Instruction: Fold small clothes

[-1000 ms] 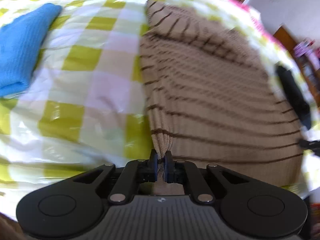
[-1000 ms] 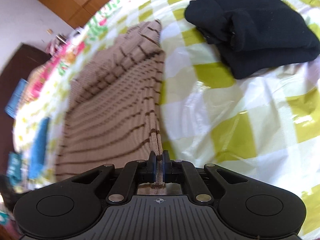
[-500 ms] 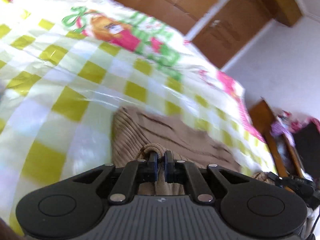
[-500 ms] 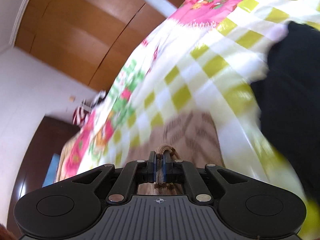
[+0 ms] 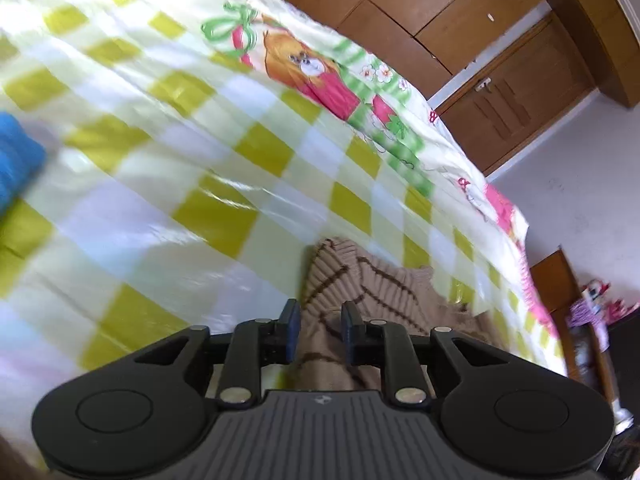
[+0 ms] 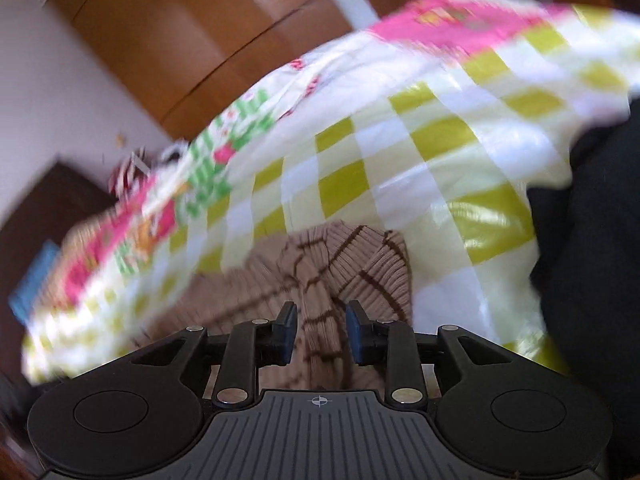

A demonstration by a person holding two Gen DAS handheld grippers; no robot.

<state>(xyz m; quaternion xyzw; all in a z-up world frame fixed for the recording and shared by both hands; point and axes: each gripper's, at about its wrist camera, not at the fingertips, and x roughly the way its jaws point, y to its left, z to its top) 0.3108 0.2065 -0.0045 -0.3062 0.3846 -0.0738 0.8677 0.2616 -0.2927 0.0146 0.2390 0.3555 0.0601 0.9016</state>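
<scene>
The checked bedspread [image 5: 168,184], yellow-green and white with a shiny, slippery-looking surface, is the ground for everything, and the striped knit sweater [image 5: 360,284] lies on it, bunched with one layer over another. This sweater is beige ribbed knit with thin brown stripes; I judge it light, soft and stretchy, so it will sag and keep no shape when lifted, and it may slide on the glossy cover. Good places to hold it are probably the thick ribbed edges or corners, where the knit is doubled. To the right of the sweater, seen from the right wrist, a black garment [image 6: 592,240] lies near; it could be caught if the fold is laid too far that way. To the left of the sweater, well apart, a blue cloth [image 5: 16,160] rests on the cover and is not in the way. The left gripper [image 5: 319,326] is over the near part of the sweater with jaws apart, gripping nothing. The right gripper [image 6: 321,330] is the same, jaws apart with knit between them but not pinched.
</scene>
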